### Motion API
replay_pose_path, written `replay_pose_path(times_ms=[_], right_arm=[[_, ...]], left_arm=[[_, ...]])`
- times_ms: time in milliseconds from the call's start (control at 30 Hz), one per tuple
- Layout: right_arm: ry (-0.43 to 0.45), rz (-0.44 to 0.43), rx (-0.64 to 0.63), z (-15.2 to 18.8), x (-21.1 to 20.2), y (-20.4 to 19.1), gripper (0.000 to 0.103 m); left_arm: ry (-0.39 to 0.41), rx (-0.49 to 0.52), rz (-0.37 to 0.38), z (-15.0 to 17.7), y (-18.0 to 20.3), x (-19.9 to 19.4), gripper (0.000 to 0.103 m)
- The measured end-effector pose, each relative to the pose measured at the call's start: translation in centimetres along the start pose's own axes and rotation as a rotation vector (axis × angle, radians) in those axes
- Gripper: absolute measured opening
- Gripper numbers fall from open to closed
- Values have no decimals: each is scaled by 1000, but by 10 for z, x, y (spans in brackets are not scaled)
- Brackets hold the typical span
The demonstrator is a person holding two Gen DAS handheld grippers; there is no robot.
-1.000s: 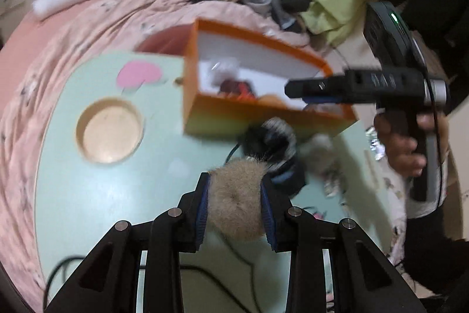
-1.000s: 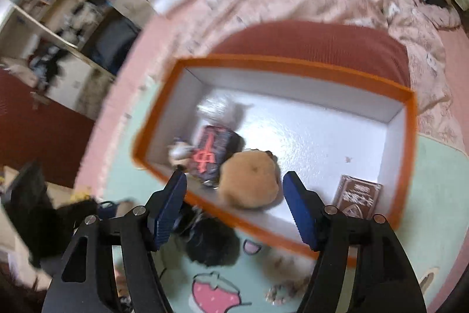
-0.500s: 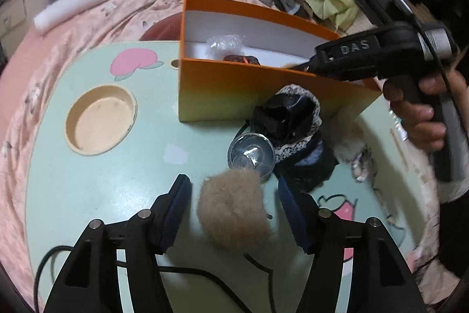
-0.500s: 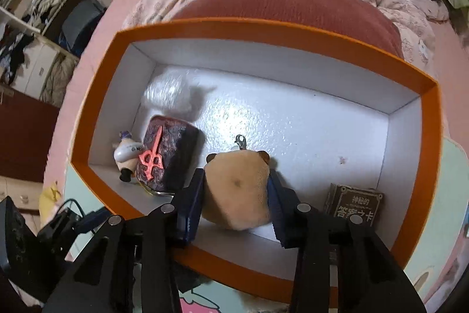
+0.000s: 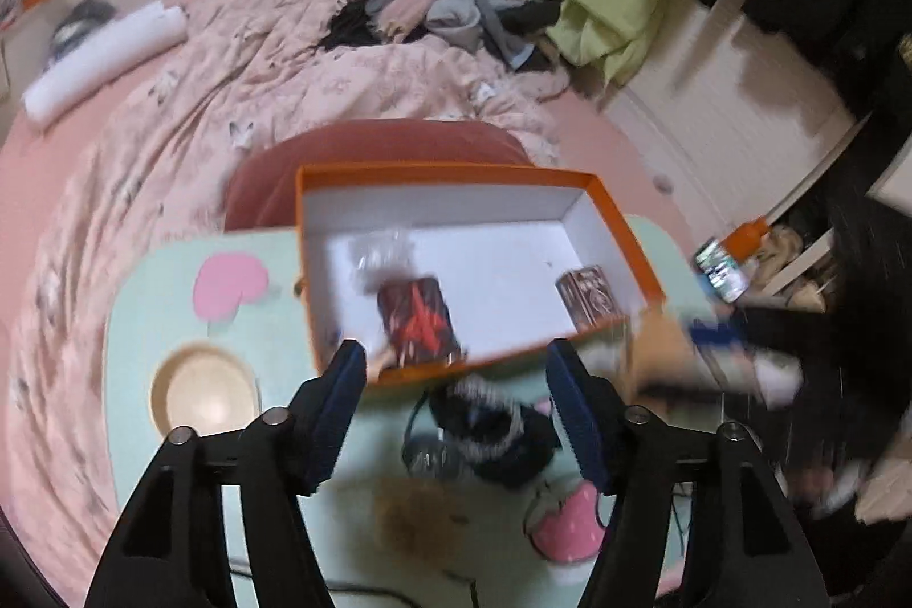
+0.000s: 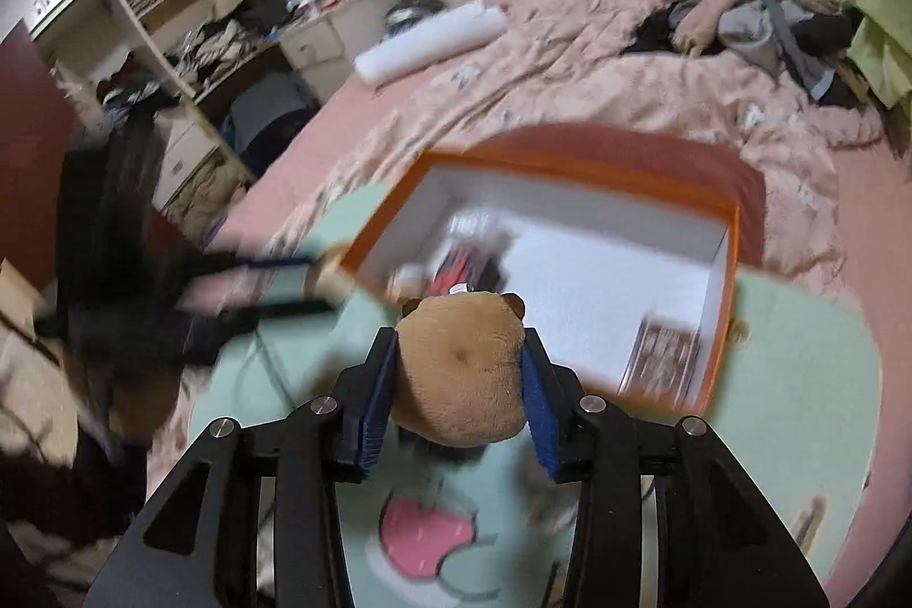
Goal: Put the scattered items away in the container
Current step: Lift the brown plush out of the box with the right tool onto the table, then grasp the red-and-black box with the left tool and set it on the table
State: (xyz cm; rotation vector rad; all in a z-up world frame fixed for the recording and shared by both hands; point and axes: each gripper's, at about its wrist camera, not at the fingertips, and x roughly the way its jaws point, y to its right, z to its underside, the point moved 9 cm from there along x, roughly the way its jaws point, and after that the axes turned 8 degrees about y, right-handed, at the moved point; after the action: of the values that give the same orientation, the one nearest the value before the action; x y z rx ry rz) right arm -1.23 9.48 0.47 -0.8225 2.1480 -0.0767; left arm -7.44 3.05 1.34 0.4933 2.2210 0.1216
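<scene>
Gripping brown plush point(image 6: 460, 368), right gripper point(image 6: 459, 397) above table point(image 6: 798, 380).

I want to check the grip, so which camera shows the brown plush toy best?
The right wrist view: the brown plush toy sits sharp and centred between the right gripper pads. The left wrist view shows only a tan blur at the orange box's right corner.

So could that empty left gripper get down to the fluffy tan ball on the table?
Probably yes. The left gripper is open and holds nothing, and the fluffy tan ball lies uncovered on the green table just below it, beside the dark bundle.
</scene>
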Motion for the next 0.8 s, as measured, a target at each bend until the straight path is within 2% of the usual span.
replay_pose_path(times_ms=[67,133,267,400,467,533,600,700,800], right_arm=[[-29,23,1,20,4,-2,44],[-45,28,32,34,7,2,45],[-69,-7,135,55,12,11,45],[-63,8,173,63,16,19,47],[-85,47,160,69,22,23,47],[-96,104,126,75,29,27,47],[-62,153,101,76,31,30,51],[-39,159,119,74,28,33,51],[-10,145,155,69,23,37,51]], left_arm=[[-71,-2,-46,-6,0,24,51],[-135,-20,-95,-8,-4,45,46],[-221,-5,-176,1,-9,79,46],[-235,63,-295,4,-12,94,46],[-227,98,-334,4,-11,96,45],[-251,103,-309,11,-6,102,39],[-287,74,-256,18,-4,107,39],[-267,82,-246,17,-2,108,38],[-242,50,-224,16,-3,106,38]])
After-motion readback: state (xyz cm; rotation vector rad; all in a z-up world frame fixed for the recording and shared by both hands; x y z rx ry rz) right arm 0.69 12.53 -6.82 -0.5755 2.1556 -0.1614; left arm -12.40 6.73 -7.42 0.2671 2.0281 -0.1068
